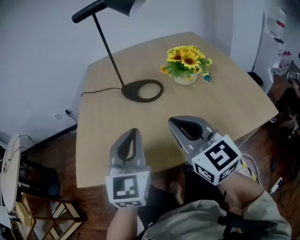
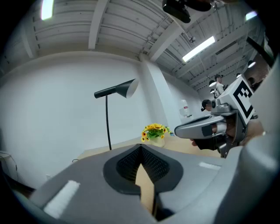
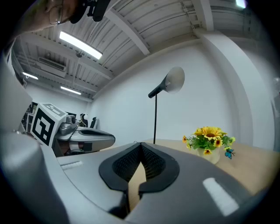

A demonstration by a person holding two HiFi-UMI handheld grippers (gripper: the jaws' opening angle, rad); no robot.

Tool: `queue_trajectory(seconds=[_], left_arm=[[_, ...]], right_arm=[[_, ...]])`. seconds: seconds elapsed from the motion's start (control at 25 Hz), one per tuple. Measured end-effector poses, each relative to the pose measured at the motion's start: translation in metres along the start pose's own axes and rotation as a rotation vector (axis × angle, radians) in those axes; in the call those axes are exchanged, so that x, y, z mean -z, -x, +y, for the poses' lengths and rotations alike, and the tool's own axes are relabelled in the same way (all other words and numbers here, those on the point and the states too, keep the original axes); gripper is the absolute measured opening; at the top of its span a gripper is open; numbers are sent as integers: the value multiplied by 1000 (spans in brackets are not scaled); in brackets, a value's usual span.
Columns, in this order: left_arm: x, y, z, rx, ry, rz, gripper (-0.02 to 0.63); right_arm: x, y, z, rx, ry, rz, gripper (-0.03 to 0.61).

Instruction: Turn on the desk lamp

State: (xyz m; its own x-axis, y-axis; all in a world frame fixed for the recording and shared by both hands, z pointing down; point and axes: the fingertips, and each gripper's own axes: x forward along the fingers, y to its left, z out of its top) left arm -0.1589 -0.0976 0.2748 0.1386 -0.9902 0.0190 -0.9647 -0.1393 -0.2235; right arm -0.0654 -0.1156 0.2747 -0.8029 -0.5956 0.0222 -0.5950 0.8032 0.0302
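The left gripper (image 1: 135, 131) hangs on the near side of the sunflower pot (image 1: 186, 63) and well to its left, its jaws drawn together with nothing between them. The right gripper (image 1: 171, 122), nearer the pot but well apart from it, is likewise closed and empty. Both point across the table (image 1: 225, 93) toward the far side, and neither touches anything. I judge the task to be at its very start: an approach not yet begun. Left of the pot lies the cord (image 1: 98, 90), running off the table's left edge. The desk lamp (image 1: 108, 49) stands just left of the pot on a flat ring base (image 1: 143, 90). Its thin stem is its long axis; it rises from the base's left rim and leans up and away from the pot. The head (image 1: 108, 7) lies nearly level across the top, its shade mouth turned toward the pot's side. How the lamp is switched on does not show in any view, so the next move probably calls for finding that spot first, then bringing one closed tip forward to press it.
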Motion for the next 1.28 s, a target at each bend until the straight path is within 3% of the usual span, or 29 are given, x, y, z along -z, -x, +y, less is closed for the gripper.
queue_trajectory(seconds=[0.52,0.84,1.28], left_arm=[[1,-55,37,-23,-10,33,-3],[5,-92,57,-35,-1,61,-3],[39,-141,77,-58,23,118,-3]], right_arm=[[-18,-58,-32,1,-12,-24,-2],[-17,-111,-45,-31,13,12,-2],[15,-166,-78,-29,-31,54,-2]])
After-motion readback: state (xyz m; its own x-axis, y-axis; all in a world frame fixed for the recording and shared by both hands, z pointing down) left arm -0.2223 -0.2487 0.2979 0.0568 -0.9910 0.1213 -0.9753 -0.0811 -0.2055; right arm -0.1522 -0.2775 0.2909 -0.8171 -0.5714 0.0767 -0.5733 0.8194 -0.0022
